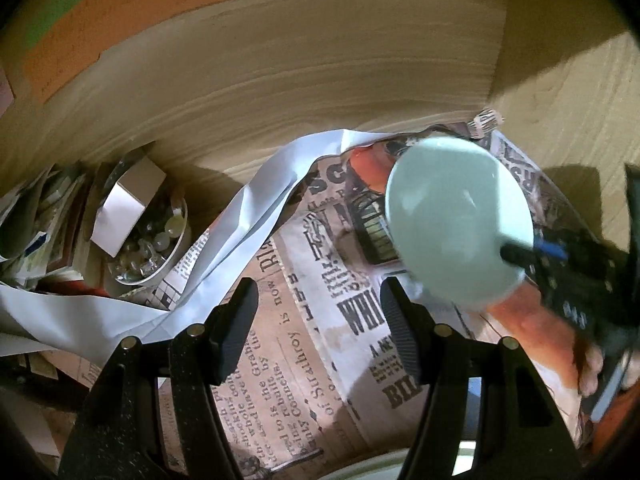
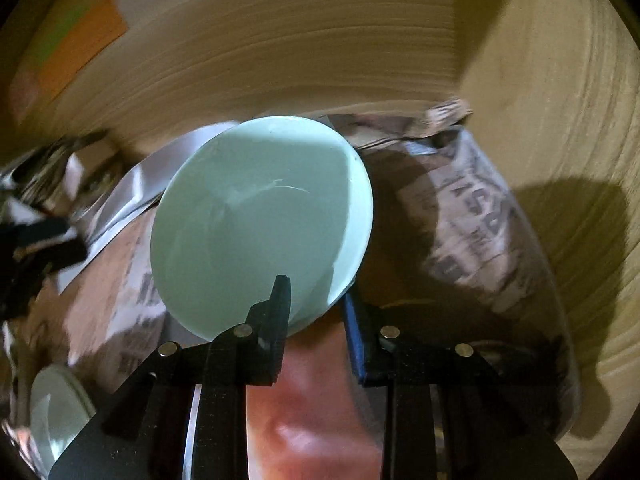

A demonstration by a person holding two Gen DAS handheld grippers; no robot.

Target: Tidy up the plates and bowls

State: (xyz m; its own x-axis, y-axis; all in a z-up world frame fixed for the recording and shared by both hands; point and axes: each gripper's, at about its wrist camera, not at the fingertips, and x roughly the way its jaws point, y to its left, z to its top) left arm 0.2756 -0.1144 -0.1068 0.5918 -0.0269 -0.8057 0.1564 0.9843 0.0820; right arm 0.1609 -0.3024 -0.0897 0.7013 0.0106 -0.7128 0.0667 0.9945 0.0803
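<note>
Bowl (image 1: 460,224) is seen at two o'clock from the left gripper (image 1: 320,320), whose jaws are spread wide and empty. In the right view, its rim is clamped by the right gripper (image 2: 316,300), tilted above newspaper (image 2: 480,216).

Pale wood-grain back wall (image 1: 304,64) spanning ten to one o'clock in the left wrist view; a side wall (image 1: 568,120) of the same wood meeting it at a vertical corner at one o'clock; coloured paper sheets (image 1: 92,28), orange and green, fixed flat to the back wall at eleven o'clock; printed newspaper (image 1: 280,320) covering the floor of the recess from centre to six o'clock, with a loose white paper strip (image 1: 224,248) creased across it toward nine o'clock; a metal tin (image 1: 160,248) of small glassy pieces and a grey box at nine o'clock, beside stacked papers; warm light, hard dark shadows cast on the side wall at three o'clock.
</note>
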